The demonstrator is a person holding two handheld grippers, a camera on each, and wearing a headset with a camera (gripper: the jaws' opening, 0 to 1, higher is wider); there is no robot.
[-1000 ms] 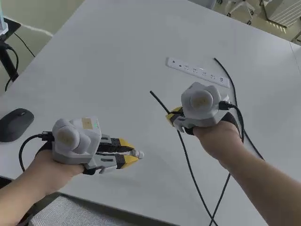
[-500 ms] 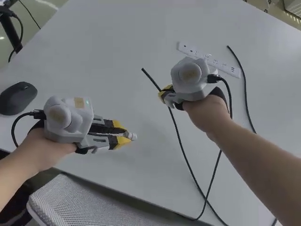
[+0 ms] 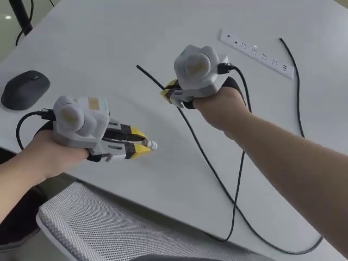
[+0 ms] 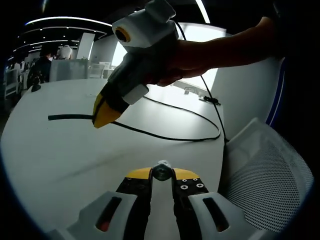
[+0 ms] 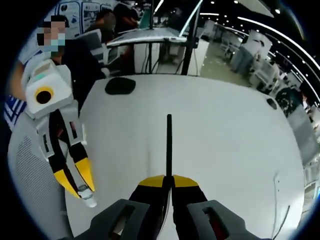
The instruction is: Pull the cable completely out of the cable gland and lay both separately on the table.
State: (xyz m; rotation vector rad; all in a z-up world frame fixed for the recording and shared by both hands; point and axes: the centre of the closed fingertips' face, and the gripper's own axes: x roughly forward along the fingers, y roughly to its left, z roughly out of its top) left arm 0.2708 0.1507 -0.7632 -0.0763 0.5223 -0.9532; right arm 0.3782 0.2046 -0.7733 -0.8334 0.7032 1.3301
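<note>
A white table (image 3: 109, 43) is seen from above. At the lower left, the left gripper (image 3: 143, 147) is clenched on a small silver-grey round cable gland (image 3: 154, 145). The gland juts from the yellow tips and is pointed toward 3 o'clock. In the left gripper view the gland (image 4: 161, 170) is seen pinched between the two jaws and appears to be held just clear of the tabletop.

The right gripper (image 3: 169, 97) is found at 1 o'clock from the gland, near it but apart. Its jaws are clamped on a thin black cable (image 3: 209, 166). The cable's long axis is laid from 10 o'clock to 5 o'clock. A short free end is stuck out past the jaws toward 10 o'clock, and the long remainder is trailed toward 5 o'clock and over the table's near edge. In the right gripper view the cable (image 5: 169, 145) is shown straight ahead at 12 o'clock, bare, with nothing threaded on it.

The two parts are judged to be already separated, so only the laying down is left. The cable's run is passed at 3 o'clock from the gland, so the gland is best lowered on its own side, toward 9 o'clock, well away from that line.
</note>
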